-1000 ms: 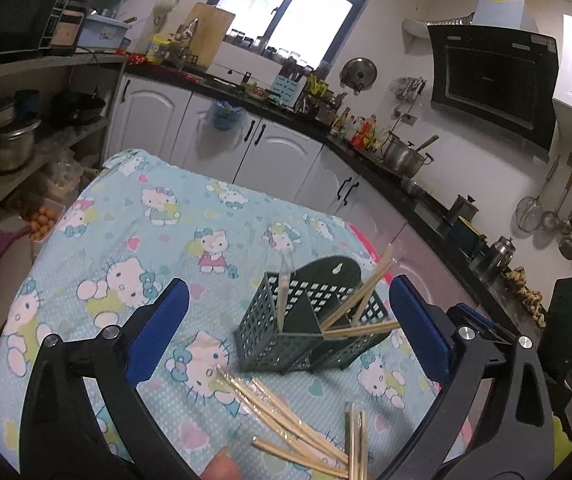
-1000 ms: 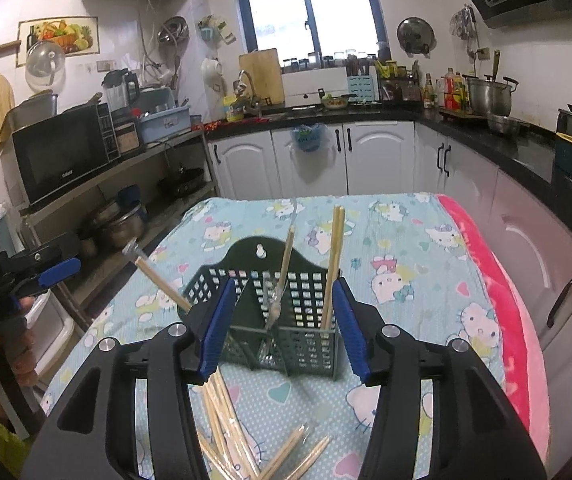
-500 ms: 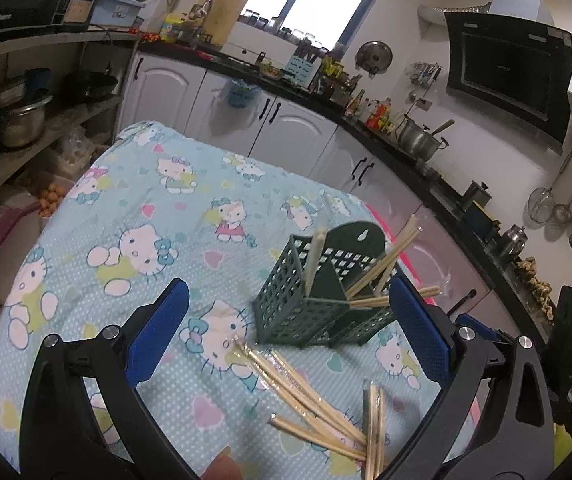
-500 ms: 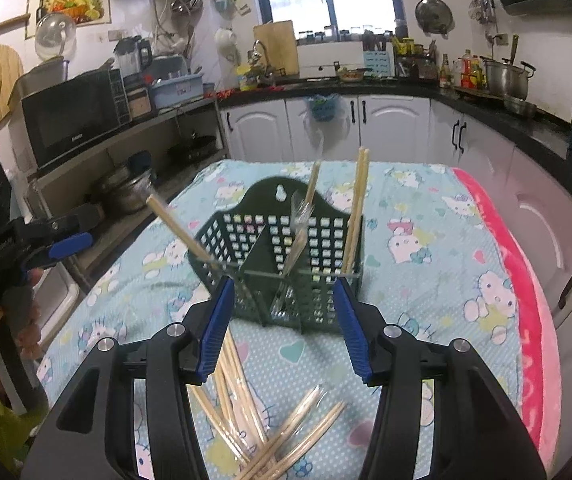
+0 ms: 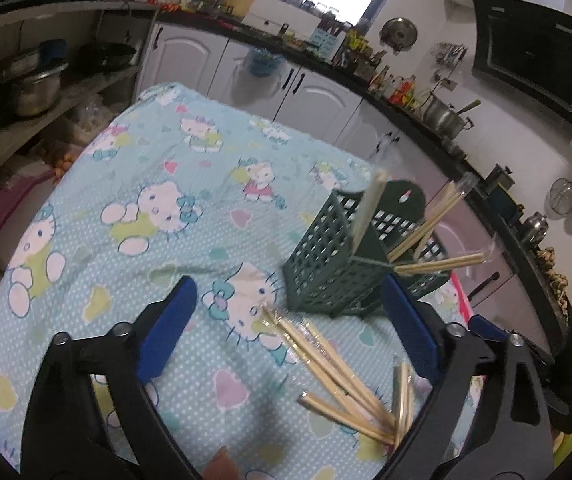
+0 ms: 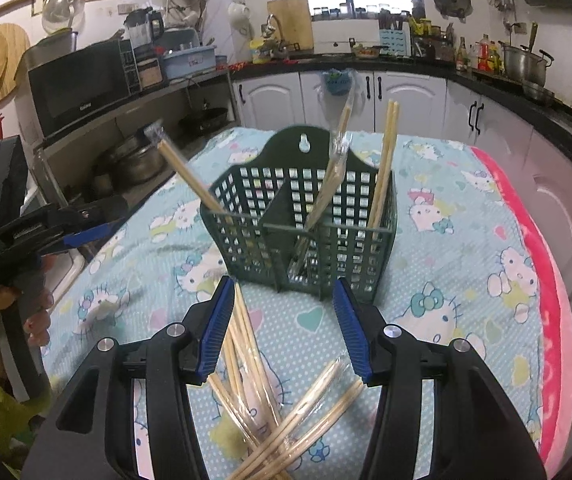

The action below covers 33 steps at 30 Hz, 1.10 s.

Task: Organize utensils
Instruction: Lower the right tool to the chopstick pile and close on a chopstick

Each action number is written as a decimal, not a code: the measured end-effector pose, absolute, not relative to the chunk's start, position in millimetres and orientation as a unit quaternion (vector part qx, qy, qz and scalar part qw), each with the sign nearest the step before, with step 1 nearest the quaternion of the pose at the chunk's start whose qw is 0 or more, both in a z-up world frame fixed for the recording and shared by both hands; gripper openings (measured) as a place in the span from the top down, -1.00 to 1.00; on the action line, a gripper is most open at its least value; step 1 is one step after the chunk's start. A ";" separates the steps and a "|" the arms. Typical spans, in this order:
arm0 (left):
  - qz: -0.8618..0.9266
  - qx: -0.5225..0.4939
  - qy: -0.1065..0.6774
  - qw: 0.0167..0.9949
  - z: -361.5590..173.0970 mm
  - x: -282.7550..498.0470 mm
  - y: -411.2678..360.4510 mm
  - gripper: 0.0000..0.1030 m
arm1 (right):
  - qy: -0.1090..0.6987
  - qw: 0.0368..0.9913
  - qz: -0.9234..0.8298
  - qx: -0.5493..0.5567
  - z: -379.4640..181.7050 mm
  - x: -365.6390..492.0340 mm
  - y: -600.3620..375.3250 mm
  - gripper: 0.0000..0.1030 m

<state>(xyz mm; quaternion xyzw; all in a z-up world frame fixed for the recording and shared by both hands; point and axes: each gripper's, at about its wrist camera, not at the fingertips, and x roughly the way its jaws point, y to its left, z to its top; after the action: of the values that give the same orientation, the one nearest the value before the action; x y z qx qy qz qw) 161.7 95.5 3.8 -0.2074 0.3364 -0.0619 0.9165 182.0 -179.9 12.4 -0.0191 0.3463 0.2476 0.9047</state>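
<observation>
A dark green slotted utensil basket (image 6: 306, 232) (image 5: 334, 264) stands on the cartoon-cat tablecloth, with several wrapped wooden chopstick pairs (image 6: 384, 168) (image 5: 426, 232) leaning in its compartments. More wrapped chopsticks (image 6: 261, 392) (image 5: 338, 368) lie loose on the cloth in front of it. My left gripper (image 5: 288, 320) hovers above the loose pile; its jaws are closing with nothing pressed between them. My right gripper (image 6: 283, 312) stands half open just in front of the basket, over the loose chopsticks, holding nothing. The left gripper (image 6: 65, 228) also shows at the left edge of the right wrist view.
The table's tablecloth (image 5: 145, 208) has a pink edge (image 6: 538, 264) on the right. White cabinets (image 6: 406, 92) and a dark counter run behind. Shelves with pots (image 5: 33, 88) and a microwave (image 6: 77, 88) stand to the left. A hand (image 6: 13, 312) holds the left gripper.
Both grippers have sunk toward the table, so the basket and loose chopsticks look larger and nearer. The left jaws have narrowed a little. Nothing was taken hold of.
</observation>
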 end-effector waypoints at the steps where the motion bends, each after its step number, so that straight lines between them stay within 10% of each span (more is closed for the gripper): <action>1: -0.061 -0.207 0.341 0.915 1.2 162.9 95.3 -0.50 | 0.350 0.903 0.247 -0.020 9.8 182.1 -179.5 0.04; 17: -0.082 -0.219 0.422 0.876 -53.6 180.8 91.5 0.66 | 0.404 0.883 0.235 -0.027 -29.6 182.4 -186.9 0.15; 33: -0.122 -0.164 0.436 0.876 -75.5 221.8 67.9 0.72 | 0.425 0.876 0.227 -0.030 -47.5 189.9 -186.3 0.15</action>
<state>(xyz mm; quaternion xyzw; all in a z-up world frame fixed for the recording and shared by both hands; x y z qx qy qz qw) 221.8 67.9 -75.5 -0.1643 0.4357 -0.1220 0.8765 189.9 -186.3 -47.5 -0.0303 0.4255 0.2267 0.8756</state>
